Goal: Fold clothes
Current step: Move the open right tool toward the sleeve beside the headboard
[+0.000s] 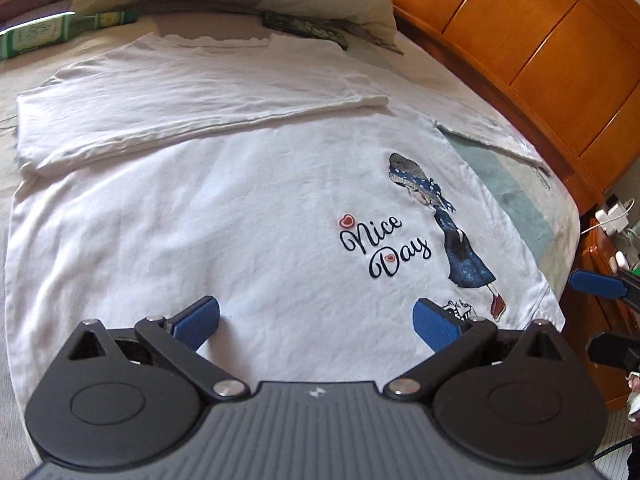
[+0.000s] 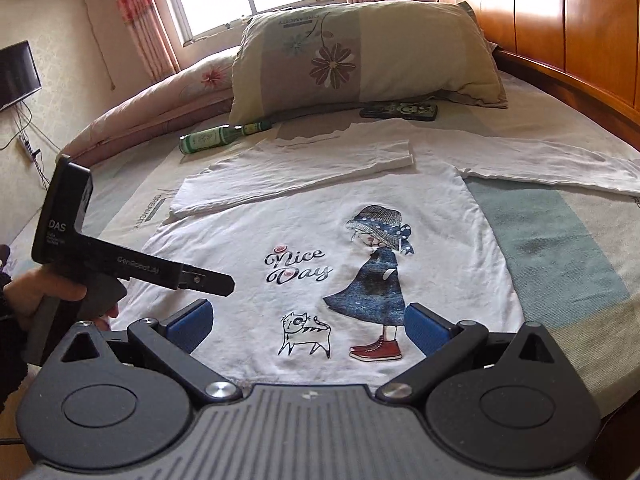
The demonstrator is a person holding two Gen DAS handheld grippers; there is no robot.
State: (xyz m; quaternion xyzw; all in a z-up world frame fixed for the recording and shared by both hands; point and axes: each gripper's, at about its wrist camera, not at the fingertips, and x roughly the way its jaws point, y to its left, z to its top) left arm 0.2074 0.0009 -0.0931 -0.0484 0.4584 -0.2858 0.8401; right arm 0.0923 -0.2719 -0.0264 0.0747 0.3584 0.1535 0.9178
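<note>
A white long-sleeved shirt (image 2: 312,220) printed "Nice Day" lies face up on a bed (image 2: 560,240), one sleeve (image 2: 292,172) folded across its chest, the other (image 2: 552,168) stretched toward a wooden headboard (image 2: 560,20). The right gripper (image 2: 308,330) hangs over the hem, jaws spread wide. At left, a hand (image 2: 36,292) holds the left gripper (image 2: 216,280) above the shirt. Behind lie a floral pillow (image 2: 360,56) and a green bottle (image 2: 216,138).
</note>
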